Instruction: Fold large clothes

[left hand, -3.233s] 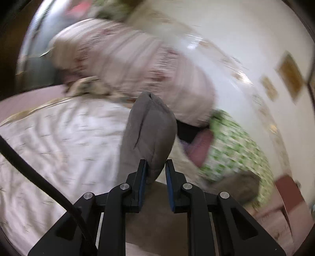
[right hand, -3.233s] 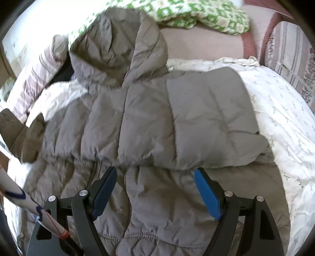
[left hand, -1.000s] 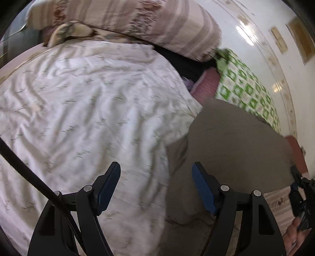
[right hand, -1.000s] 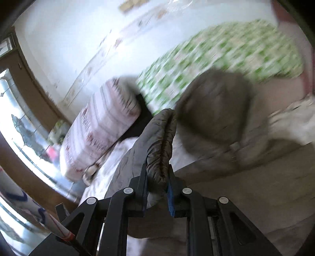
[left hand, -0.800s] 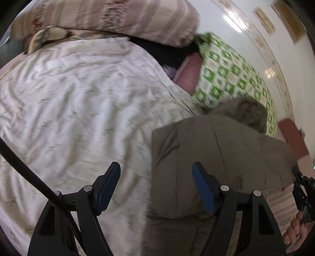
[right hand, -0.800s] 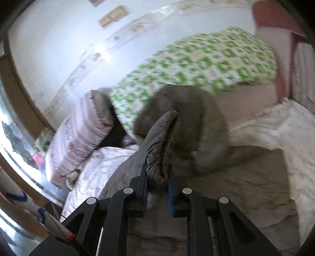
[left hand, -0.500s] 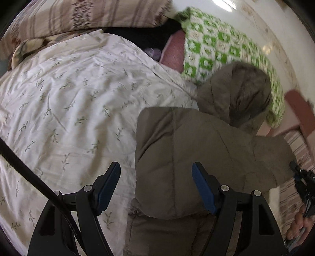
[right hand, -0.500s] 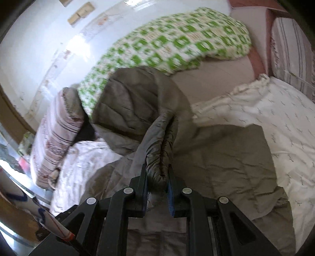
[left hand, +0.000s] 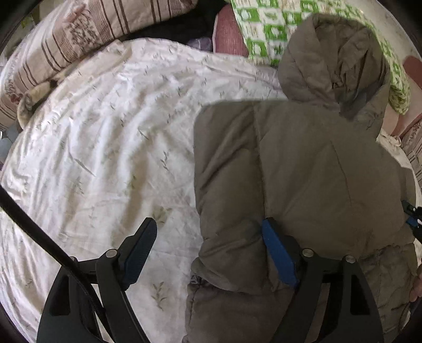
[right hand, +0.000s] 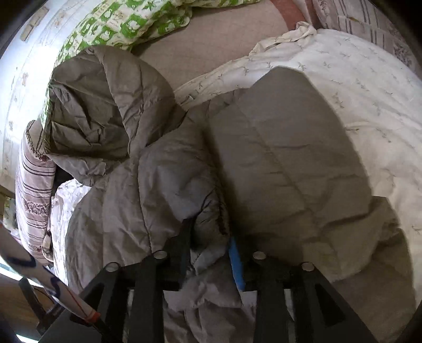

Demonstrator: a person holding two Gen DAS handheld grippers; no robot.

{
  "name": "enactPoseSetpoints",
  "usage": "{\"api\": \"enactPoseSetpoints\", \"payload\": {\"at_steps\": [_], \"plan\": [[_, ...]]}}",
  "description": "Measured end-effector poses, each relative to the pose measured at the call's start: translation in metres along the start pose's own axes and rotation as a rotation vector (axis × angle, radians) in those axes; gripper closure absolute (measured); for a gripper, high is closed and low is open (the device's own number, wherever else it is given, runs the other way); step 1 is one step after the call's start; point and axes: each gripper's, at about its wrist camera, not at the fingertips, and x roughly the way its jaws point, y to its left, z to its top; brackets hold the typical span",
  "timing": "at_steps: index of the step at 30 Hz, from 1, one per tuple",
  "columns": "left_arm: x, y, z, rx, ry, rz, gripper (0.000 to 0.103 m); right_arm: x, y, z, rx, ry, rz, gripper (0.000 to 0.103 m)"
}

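A grey-brown hooded puffer jacket (left hand: 316,171) lies on the bed with its sides folded in and its hood (left hand: 335,60) toward the pillows. My left gripper (left hand: 208,245) is open and its jaws are opening. It straddles the jacket's left folded edge, with the right pad resting on the cloth and the left pad over the quilt. In the right wrist view the jacket (right hand: 290,158) fills the middle and the hood (right hand: 105,105) lies at upper left. My right gripper (right hand: 211,248) sits low on the jacket, its jaws opening, with a slack folded edge between them.
A white leaf-print quilt (left hand: 105,132) covers the bed around the jacket. A striped pillow (left hand: 92,34) and a green checked blanket (left hand: 263,23) lie at the head. A white rod with blue and red marks (right hand: 39,274) crosses the lower left of the right wrist view.
The right gripper came down with the jacket's edge, laid it over the jacket's body, and its jaws widened. The left gripper slid right to the jacket's left edge and opened a little wider.
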Motion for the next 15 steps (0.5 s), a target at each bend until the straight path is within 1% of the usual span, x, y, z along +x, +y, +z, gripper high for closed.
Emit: {"api": "enactPoseSetpoints", "payload": {"at_steps": [1,2,4,6,7,8,10,11,13,15], "plan": [[-0.008,0.002,0.002,-0.007,-0.027,-0.008,0.022,-0.007,0.002,0.000,-0.007,-0.008,-0.015,0.061],[-0.021,0.003,0.005,-0.014,-0.068,-0.033,0.022,-0.017,0.004,-0.001,-0.017,-0.026,-0.033,0.059],[-0.039,0.004,0.008,-0.028,-0.131,-0.085,0.022,-0.037,0.013,-0.004,-0.055,-0.072,-0.059,0.059],[-0.048,0.002,0.009,-0.047,-0.162,-0.139,0.022,-0.057,0.029,-0.007,-0.113,-0.138,-0.071,0.059],[-0.049,-0.001,0.010,-0.051,-0.164,-0.161,0.022,-0.061,0.035,-0.007,-0.138,-0.156,-0.068,0.058],[-0.047,-0.006,0.008,-0.053,-0.158,-0.199,0.022,-0.065,0.046,-0.009,-0.176,-0.167,-0.055,0.058],[-0.042,-0.015,0.004,-0.043,-0.137,-0.223,0.022,-0.061,0.064,-0.014,-0.249,-0.153,-0.029,0.058],[-0.037,-0.022,0.002,-0.028,-0.126,-0.229,0.022,-0.054,0.072,-0.016,-0.277,-0.138,-0.031,0.058],[-0.026,-0.034,-0.001,0.005,-0.105,-0.206,0.022,-0.038,0.085,-0.022,-0.314,-0.109,-0.037,0.058],[-0.017,-0.041,-0.004,0.026,-0.089,-0.187,0.022,-0.023,0.091,-0.028,-0.338,-0.086,-0.067,0.058]]}}
